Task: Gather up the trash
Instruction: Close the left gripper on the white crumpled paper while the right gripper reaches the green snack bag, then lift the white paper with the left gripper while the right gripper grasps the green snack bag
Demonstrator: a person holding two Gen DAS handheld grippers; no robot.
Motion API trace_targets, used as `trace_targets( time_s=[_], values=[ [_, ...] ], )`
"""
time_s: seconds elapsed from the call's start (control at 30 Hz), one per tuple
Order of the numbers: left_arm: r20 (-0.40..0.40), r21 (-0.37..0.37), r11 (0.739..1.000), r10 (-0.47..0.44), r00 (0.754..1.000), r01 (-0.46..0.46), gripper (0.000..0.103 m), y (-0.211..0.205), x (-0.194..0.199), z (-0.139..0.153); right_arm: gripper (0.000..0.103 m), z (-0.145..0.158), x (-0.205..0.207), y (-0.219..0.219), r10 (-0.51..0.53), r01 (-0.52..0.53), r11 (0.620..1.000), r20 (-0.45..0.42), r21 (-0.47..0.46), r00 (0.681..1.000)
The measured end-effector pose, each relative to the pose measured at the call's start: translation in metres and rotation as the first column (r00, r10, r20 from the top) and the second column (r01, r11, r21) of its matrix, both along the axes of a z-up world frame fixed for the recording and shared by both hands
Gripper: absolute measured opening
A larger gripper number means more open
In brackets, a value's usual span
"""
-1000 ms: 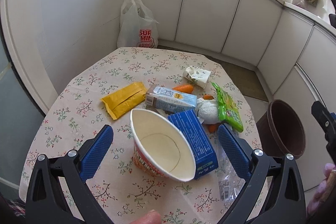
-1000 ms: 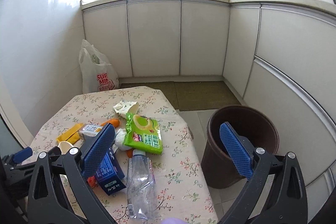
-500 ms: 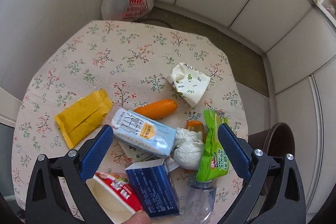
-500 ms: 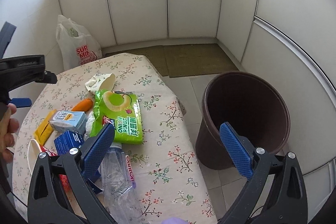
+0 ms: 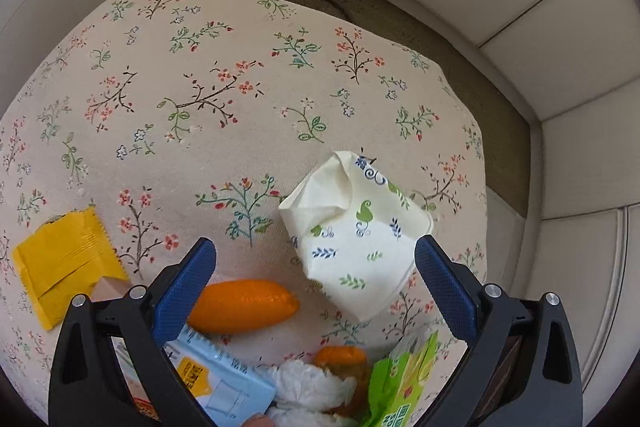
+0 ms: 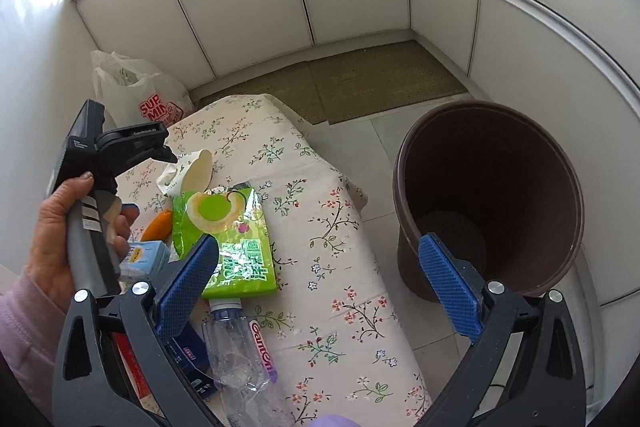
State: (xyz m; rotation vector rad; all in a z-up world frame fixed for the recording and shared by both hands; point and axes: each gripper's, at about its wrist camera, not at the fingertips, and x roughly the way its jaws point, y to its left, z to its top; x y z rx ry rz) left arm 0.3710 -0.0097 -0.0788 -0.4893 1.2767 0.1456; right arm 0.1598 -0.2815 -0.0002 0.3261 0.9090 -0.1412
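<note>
- the left gripper point(image 5: 316, 287) hangs above the flowered tabletop point(image 5: 224, 75), jaws spread wide and grasping nothing.
- just ahead of the jaws, nearer the right one, lies a crumpled paper cup point(image 5: 356, 227), cream with small green and blue leaf prints, tipped on its side with its folded rim facing away and left.
- between the jaws and slightly nearer the left one lies an orange carrot-like piece point(image 5: 244, 303), smooth and rounded.
- beneath and behind the jaws sit a pale blue drink carton point(image 5: 216, 379), a white wad of tissue point(image 5: 308, 387) and a green snack wrapper point(image 5: 400, 395); a yellow packet point(image 5: 60, 259) lies outside the left jaw.
- the step in hand looks like picking the paper cup. to do it well, shift toward the right jaw's side until the cup sits midway, lower so both pads meet its flattened walls, and close gently, since thin paper will likely fold and slip.
- the right gripper point(image 6: 320, 287) is also released and empty, jaws wide.
- past its right jaw stands a dark brown bin point(image 6: 488, 203) on the floor, looking empty; under its left jaw lie the same green wrapper and a crushed clear bottle point(image 6: 240, 359).
- a hand point(image 6: 60, 227) in a pink sleeve holds the other gripper's handle, off to the left.
</note>
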Motion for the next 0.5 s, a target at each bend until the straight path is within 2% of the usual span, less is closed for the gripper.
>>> trace_targets(
  time_s=[0.13,0.23,0.3,0.33,0.4,0.5],
  values=[
    [0.021,0.018,1.0,0.004,1.0,-0.005,0.096,-0.011,0.01,-0.006,0.096,-0.002,0.003,-0.002,-0.011,0.011,1.0,-0.005,-0.014,1.0],
    [0.02,-0.01,1.0,0.016,1.0,-0.016,0.077,-0.02,0.012,-0.013,0.096,-0.003,0.004,-0.006,-0.019,0.019,1.0,-0.009,-0.002,1.0],
    [0.013,-0.035,0.999,0.011,1.0,-0.011,0.058,-0.025,0.011,-0.019,0.096,-0.005,0.005,-0.008,-0.021,0.021,1.0,-0.018,0.014,1.0],
    [0.022,-0.034,0.999,0.012,1.0,-0.011,0.057,-0.027,0.009,-0.018,0.096,-0.005,0.005,-0.009,-0.022,0.022,1.0,-0.022,0.021,1.0],
    [0.063,-0.009,1.0,0.003,0.998,-0.003,0.043,-0.029,0.004,-0.01,0.096,-0.005,0.005,-0.009,-0.021,0.021,1.0,-0.026,0.023,0.999],
    [0.1,0.006,0.999,-0.045,0.994,0.045,0.029,-0.033,-0.002,0.004,0.096,-0.003,0.004,-0.007,-0.012,0.012,1.0,-0.025,0.01,1.0]
  ],
)
